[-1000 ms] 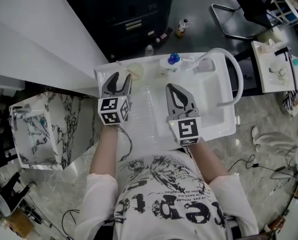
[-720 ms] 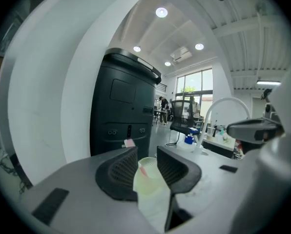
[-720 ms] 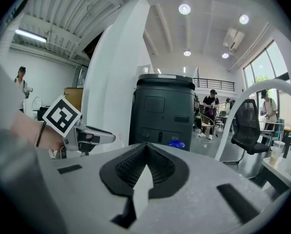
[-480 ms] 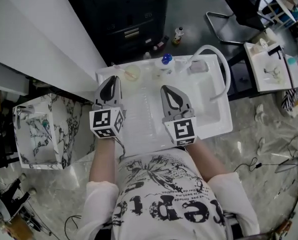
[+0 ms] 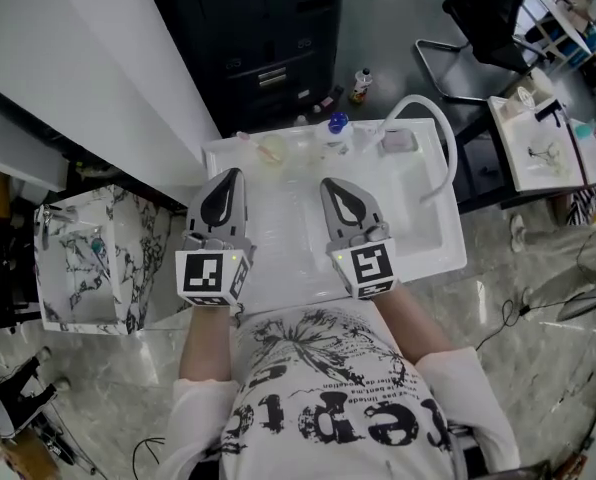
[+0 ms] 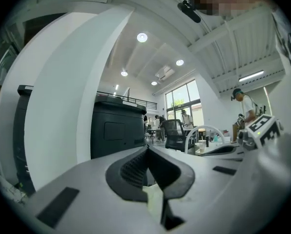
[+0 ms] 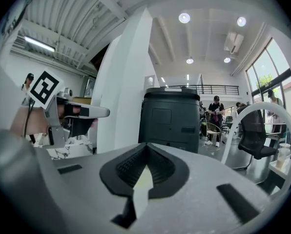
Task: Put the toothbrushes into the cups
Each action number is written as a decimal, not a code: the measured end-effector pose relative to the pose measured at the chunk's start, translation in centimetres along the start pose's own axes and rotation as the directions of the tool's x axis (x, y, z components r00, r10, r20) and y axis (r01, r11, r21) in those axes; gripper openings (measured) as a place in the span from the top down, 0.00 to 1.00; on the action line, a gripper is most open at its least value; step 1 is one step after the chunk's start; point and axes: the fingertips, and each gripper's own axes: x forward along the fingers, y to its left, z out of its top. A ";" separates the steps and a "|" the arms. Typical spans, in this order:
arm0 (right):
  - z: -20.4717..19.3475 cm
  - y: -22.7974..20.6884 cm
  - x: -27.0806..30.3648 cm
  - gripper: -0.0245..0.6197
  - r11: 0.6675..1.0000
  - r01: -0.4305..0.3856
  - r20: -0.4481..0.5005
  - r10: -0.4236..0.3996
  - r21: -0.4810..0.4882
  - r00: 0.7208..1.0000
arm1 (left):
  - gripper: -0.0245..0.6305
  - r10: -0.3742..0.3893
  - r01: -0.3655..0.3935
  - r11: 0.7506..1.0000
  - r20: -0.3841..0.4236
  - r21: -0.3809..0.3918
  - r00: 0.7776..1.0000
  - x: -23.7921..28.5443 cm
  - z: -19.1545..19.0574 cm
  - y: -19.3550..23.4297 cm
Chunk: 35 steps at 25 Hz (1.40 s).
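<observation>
- Two forearms in white sleeves reach forward from a black-printed shirt (image 5: 328,408). Each hand carries a pair of tongs with a marker cube at its near end.
- The left tongs (image 5: 234,175) are clenched: the dark pads meet at the tip and nothing is caught between them.
- The right tongs (image 5: 330,182) sit just beside them, roughly parallel. They are clenched too, and empty.
- A white sink top (image 5: 278,268) lies under both pairs. Its basin (image 5: 418,218) is to the right of the right tongs, with a curved white tap (image 5: 452,153) arching over it.
- Along the far edge of the sink top, past the tips, the small things stand in a row:
  - A pale cup (image 5: 271,148) is ahead of the left tongs and a little to their right.
  - A blue-capped bottle (image 5: 338,124) is ahead of the right tongs.
  - A greyish cup (image 5: 398,140) stands further right, by the foot of the tap.
- A thin pinkish stick just left of the pale cup may be a toothbrush, but it is too small to be sure. Both tongs are well apart from that row and touch none of it.
- Off to the left of the left tongs is a marbled basin unit (image 5: 128,268).
- Farthest out, beyond the sink top, is a dark cabinet (image 5: 268,38). A black office chair (image 5: 488,13) stands to the right of it.
</observation>
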 end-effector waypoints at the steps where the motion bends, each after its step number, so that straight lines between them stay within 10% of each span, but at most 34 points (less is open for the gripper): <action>1: 0.2 0.2 -0.1 0.97 1.000 -0.004 0.005 0.004 -0.001 1.000 | 0.95 -0.003 0.003 1.000 -0.001 -0.002 1.000 -0.4 0.0 -0.2; 35: 0.1 1.0 -0.4 0.98 0.999 -0.044 0.027 0.044 0.008 0.999 | 0.95 -0.064 0.063 0.998 -0.041 -0.011 0.997 -2.0 -2.2 -2.5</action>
